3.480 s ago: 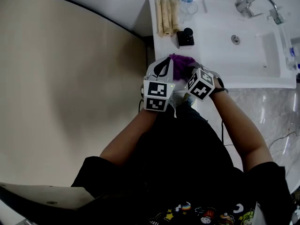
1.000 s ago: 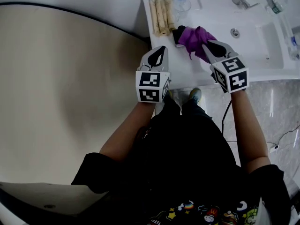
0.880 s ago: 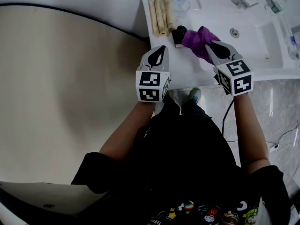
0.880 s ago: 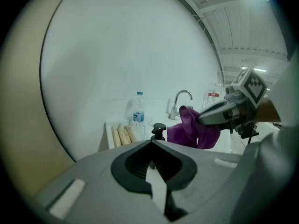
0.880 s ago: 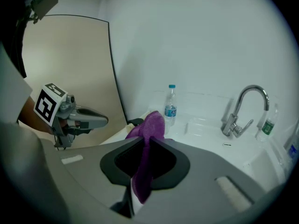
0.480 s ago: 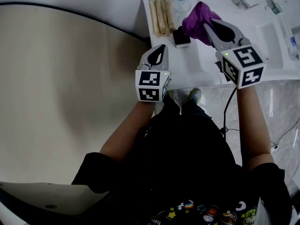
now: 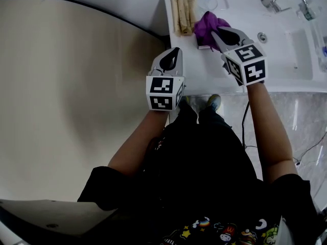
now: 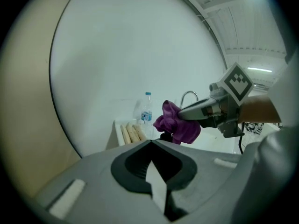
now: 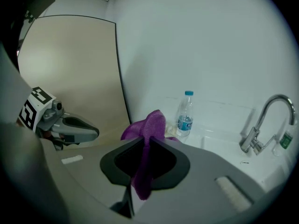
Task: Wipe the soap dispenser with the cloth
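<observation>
Head view: my right gripper (image 7: pixel 214 31) sits toward one o'clock, its claw clamped on the purple cloth (image 7: pixel 205 23). The cloth lies bunched over the soap dispenser (image 7: pixel 203 46) on the white counter (image 7: pixel 204 73); only a dark edge shows at the cloth's six o'clock. My left gripper (image 7: pixel 176 51) hangs at the cloth's seven o'clock, apart from it. Rolled towels (image 7: pixel 183 13) lie at the cloth's ten o'clock.

Left gripper view: the claw (image 8: pixel 150 143) is together with nothing in it. The cloth (image 8: pixel 176 125) hangs at one o'clock, a dark bit of the dispenser (image 8: pixel 164 136) under it.

Right gripper view: the claw (image 9: pixel 144 139) pinches the cloth (image 9: pixel 148 122). A water bottle (image 9: pixel 185 113) stands at one o'clock and a faucet (image 9: pixel 261 122) at three.
</observation>
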`<action>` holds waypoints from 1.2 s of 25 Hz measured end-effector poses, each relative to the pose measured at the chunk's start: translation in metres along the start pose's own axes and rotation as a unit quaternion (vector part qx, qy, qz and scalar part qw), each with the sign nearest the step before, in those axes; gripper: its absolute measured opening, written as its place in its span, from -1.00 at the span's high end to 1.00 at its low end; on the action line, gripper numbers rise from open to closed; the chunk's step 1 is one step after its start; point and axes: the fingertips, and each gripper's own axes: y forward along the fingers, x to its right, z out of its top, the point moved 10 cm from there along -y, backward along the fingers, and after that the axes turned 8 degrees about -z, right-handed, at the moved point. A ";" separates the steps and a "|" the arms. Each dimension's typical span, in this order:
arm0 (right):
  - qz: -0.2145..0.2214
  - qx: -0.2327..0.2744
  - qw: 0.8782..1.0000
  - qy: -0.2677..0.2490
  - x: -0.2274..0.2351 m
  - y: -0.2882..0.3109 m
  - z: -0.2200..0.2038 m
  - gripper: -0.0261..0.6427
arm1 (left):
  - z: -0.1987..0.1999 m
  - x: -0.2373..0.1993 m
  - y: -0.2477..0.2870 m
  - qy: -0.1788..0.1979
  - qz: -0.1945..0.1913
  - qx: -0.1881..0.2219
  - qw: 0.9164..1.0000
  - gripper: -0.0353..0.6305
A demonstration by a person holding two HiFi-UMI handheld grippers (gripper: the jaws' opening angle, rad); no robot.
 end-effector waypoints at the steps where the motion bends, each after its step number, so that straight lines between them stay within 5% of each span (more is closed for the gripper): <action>1: 0.000 -0.005 1.000 0.000 0.001 0.000 -0.004 0.75 | -0.001 -0.001 0.000 -0.001 0.000 -0.001 1.000 0.89; 19: 0.022 -0.093 0.995 0.033 -0.021 -0.034 -0.083 0.75 | 0.002 0.002 0.023 0.002 -0.020 -0.004 1.000 0.89; 30: 0.077 -0.029 0.996 -0.030 -0.069 0.004 -0.025 0.75 | 0.004 -0.012 0.011 0.000 -0.001 0.000 1.000 0.89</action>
